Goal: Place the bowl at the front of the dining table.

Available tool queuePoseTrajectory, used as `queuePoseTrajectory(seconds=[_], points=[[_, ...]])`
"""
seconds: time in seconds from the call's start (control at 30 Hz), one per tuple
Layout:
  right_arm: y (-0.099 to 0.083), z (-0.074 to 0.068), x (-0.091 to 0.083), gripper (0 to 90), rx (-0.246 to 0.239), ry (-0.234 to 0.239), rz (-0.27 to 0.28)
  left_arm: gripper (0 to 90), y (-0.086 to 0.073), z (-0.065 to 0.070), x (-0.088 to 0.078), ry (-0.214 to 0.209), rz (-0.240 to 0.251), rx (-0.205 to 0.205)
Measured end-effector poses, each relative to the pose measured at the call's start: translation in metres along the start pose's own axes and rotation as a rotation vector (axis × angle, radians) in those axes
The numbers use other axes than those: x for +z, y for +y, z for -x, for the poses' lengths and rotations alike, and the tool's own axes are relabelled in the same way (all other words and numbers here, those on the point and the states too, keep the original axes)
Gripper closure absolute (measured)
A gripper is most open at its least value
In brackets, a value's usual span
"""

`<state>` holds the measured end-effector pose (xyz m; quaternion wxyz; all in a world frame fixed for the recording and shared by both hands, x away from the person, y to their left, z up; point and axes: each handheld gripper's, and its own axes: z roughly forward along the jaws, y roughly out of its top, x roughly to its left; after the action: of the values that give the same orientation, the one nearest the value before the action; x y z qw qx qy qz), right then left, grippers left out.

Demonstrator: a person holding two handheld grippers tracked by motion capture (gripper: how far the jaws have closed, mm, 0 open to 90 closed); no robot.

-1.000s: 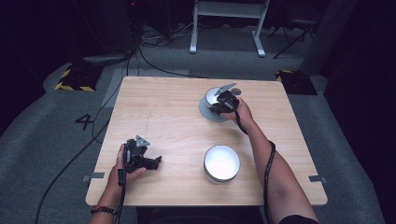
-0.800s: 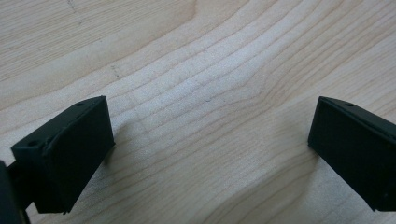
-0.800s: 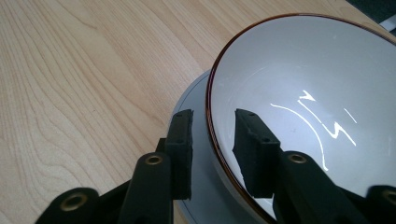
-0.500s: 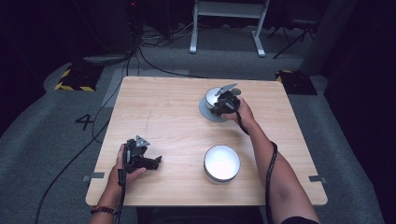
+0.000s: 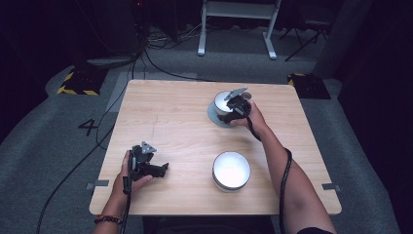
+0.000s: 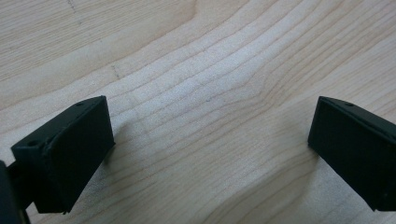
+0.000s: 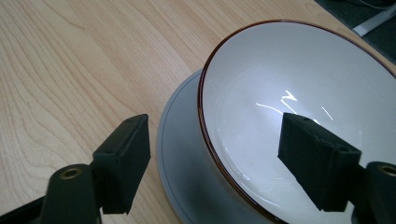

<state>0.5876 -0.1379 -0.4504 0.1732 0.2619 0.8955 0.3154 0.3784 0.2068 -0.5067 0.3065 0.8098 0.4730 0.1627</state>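
The wooden table (image 5: 170, 112) is the largest thing, pale with clear grain, and it stands on a grey carpet floor (image 5: 58, 146). On the far right part of the table lies a grey plate (image 7: 187, 154), and a white bowl (image 7: 289, 93) with a thin brown rim stands on this plate. A second white bowl (image 5: 232, 169) stands alone on the near side of the table, a little right of the middle, well apart from the first one.

The right gripper (image 5: 234, 108) is at the near right edge of the bowl on the plate. In the right gripper view its jaws have just been opening and now they are spread wide: one jaw is outside the bowl, over the plate and the wood, and the other is over the inside of the bowl, so the rim passes between them (the pads do not press on it).

The left gripper (image 5: 156, 168) is held low over the near left part of the table, well apart from both bowls. In the left gripper view its jaws are spread wide too, with bare wood between them and their shadows close under them.

A black cable (image 5: 285, 175) trails along the right forearm toward the near edge.
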Motion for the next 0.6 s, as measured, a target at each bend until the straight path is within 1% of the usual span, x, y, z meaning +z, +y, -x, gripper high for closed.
queuePoseTrajectory(seconds=[0.03, 0.07, 0.1, 0.2, 0.23, 0.27, 0.37, 0.47, 0.5, 0.53, 0.57, 0.6], points=[[0.000, -0.001, -0.001, 23.8, -0.014, -0.014, -0.007, 0.3, 0.000, 0.000, 0.000, 0.001, 0.000, 0.000], [0.000, -0.001, -0.001, 23.8, -0.014, -0.014, -0.007, 0.3, 0.000, 0.000, 0.000, 0.001, 0.000, 0.000], [0.000, 0.000, -0.003, 23.5, -0.030, -0.008, -0.014, 0.3, 0.000, 0.000, 0.000, 0.000, 0.000, 0.000], [0.000, -0.001, -0.004, 23.2, -0.031, -0.011, -0.011, 0.3, 0.000, 0.000, 0.000, 0.000, 0.000, 0.000], [-0.001, -0.003, -0.006, 23.1, -0.015, -0.011, -0.011, 0.3, 0.000, 0.000, 0.000, 0.003, 0.001, 0.004], [-0.001, -0.003, -0.006, 23.1, -0.015, -0.011, -0.011, 0.3, 0.000, 0.000, 0.000, 0.003, 0.001, 0.004], [-0.002, -0.002, -0.009, 23.1, -0.030, -0.006, 0.002, 0.3, 0.000, 0.000, 0.000, -0.001, -0.001, 0.000], [-0.002, -0.002, -0.012, 23.1, -0.031, -0.007, 0.000, 0.3, 0.000, 0.000, 0.000, 0.000, 0.000, 0.000], [-0.003, -0.003, -0.012, 23.1, -0.025, -0.008, 0.006, 0.3, 0.000, 0.000, 0.000, 0.000, 0.000, 0.000], [-0.003, -0.003, -0.013, 23.1, -0.032, -0.008, 0.004, 0.3, 0.000, 0.000, 0.000, 0.000, 0.000, 0.000], [-0.004, -0.004, -0.014, 23.1, -0.025, -0.016, -0.002, 0.3, 0.000, 0.000, 0.000, 0.002, 0.001, 0.002], [-0.004, -0.003, -0.015, 23.1, -0.041, -0.017, -0.007, 0.3, 0.000, 0.000, 0.000, 0.000, -0.001, 0.001]])
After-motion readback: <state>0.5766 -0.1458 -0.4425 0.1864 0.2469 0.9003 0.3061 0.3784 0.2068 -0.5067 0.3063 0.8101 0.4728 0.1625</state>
